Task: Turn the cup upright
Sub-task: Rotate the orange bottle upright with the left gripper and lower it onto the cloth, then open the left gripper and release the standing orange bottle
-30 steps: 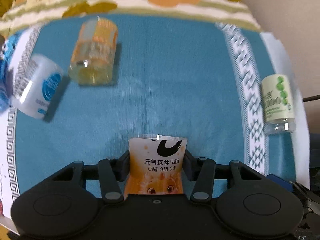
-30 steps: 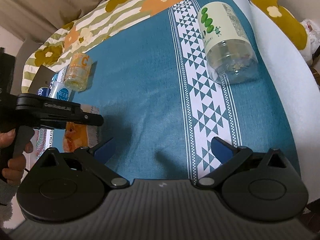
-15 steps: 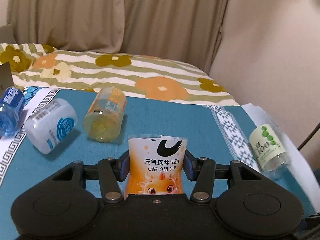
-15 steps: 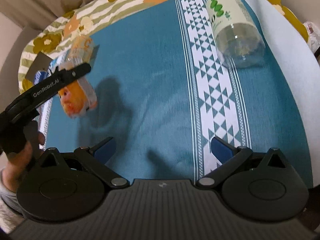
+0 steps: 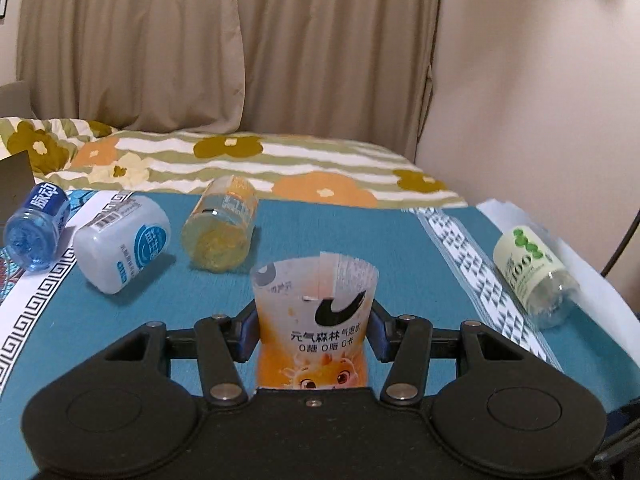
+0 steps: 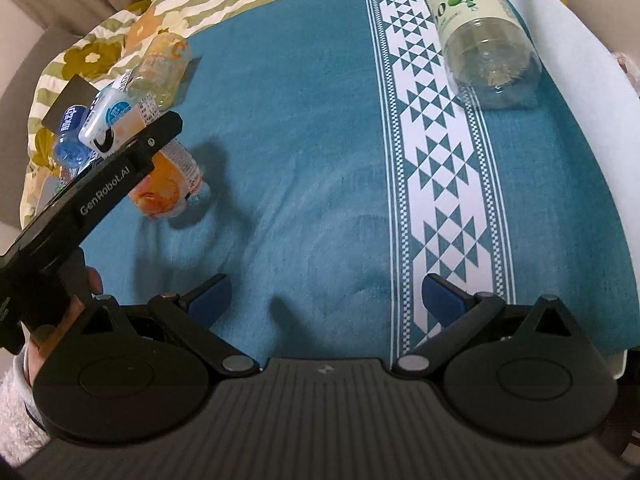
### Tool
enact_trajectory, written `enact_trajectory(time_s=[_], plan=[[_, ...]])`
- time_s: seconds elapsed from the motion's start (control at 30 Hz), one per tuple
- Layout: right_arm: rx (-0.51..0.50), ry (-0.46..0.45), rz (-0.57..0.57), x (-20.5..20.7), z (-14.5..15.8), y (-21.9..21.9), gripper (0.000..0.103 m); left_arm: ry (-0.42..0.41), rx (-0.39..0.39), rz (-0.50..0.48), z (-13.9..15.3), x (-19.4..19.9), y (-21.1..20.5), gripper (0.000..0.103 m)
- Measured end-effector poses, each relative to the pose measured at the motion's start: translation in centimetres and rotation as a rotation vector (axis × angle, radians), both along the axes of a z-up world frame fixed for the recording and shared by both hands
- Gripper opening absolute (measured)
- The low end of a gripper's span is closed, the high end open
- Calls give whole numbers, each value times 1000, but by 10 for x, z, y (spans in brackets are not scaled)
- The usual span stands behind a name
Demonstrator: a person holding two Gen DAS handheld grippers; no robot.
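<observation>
The orange cup (image 5: 316, 320) is a cut bottle bottom with a cartoon label and a ragged open rim. It stands nearly upright, rim up, in the left wrist view, and my left gripper (image 5: 314, 336) is shut on its sides. From the right wrist view the same orange cup (image 6: 168, 188) hangs tilted above the blue cloth under the left gripper body (image 6: 100, 196), with its shadow beneath. My right gripper (image 6: 326, 300) hovers open over the blue cloth with nothing between its fingers.
On the blue patterned cloth (image 5: 360, 240) lie a yellow cut cup (image 5: 220, 236), a white cup (image 5: 124, 244) and a blue cup (image 5: 36, 232) at the left. A green-labelled clear cup (image 6: 480, 36) lies at the right edge. Floral bedding (image 5: 240, 160) lies behind.
The left gripper has tilted from looking down at the cloth to level, turning the orange cup rim-up. The right gripper stays open and barely moves.
</observation>
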State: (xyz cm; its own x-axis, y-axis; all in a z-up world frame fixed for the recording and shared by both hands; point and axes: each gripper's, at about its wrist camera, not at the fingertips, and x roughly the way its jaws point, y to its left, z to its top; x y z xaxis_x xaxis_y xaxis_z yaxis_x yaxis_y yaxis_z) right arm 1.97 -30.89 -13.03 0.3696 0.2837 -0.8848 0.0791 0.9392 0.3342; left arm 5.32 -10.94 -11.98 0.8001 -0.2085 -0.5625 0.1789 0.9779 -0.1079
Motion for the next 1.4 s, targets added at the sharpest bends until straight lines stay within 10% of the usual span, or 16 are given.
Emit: enact_trajectory(time_s=[0.57,0.8,1.4], plan=[[-6,-25,20,-7,10,6,103,174,104,-52,10,2,-6,60],[-14,-26,19,-10,9,7,103,174,120,-47,9,3,-5,98],[-170,-84,46,-18,61,33,103,230,84,-45,76,-13,36,100]])
